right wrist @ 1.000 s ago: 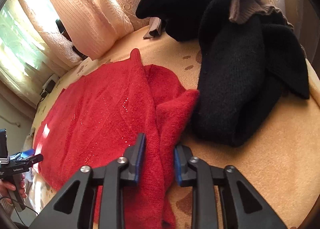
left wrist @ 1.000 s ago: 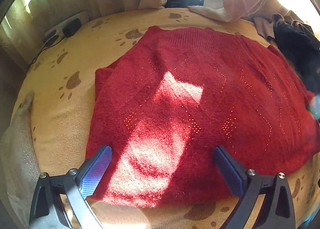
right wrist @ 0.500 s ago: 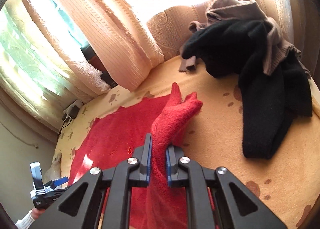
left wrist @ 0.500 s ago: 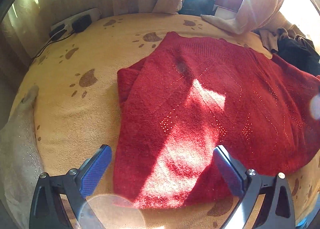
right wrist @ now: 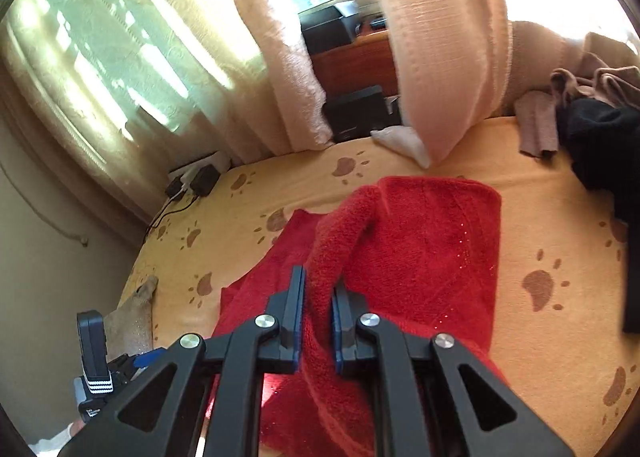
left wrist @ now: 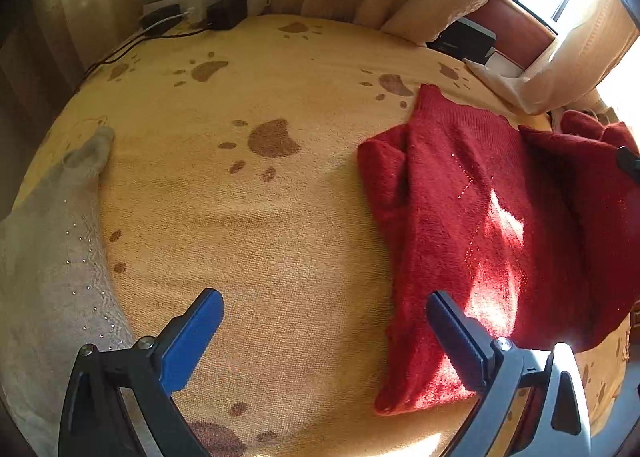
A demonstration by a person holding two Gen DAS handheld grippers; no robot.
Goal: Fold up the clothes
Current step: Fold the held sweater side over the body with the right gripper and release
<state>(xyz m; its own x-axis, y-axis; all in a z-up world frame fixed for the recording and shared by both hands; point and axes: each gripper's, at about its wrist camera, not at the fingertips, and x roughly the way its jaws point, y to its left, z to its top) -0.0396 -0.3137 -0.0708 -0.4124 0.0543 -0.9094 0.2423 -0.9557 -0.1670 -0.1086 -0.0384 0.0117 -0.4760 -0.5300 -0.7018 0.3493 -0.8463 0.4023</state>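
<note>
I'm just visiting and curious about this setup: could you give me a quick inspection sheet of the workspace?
Surface: yellow paw-print blanket.
Job's things: red sweater, one side lifted and folded over.
Clutter: beige garment; dark clothes pile.
Grippers: left gripper open over bare blanket; right gripper, fingers shut on the sweater's sleeve.
Cables: power strip with plugs, black cord trailing.
Surroundings: curtains, window, black box.

A fuzzy red knit sweater, flecked with tiny glinting beads, is bunching between the right gripper's matt black plastic fingers with shiny metal pins. Beneath the left gripper, blue rubbery pads are hovering over a nubby tan blanket printed with brown paws, a beige beaded knit lying left of that claw
</note>
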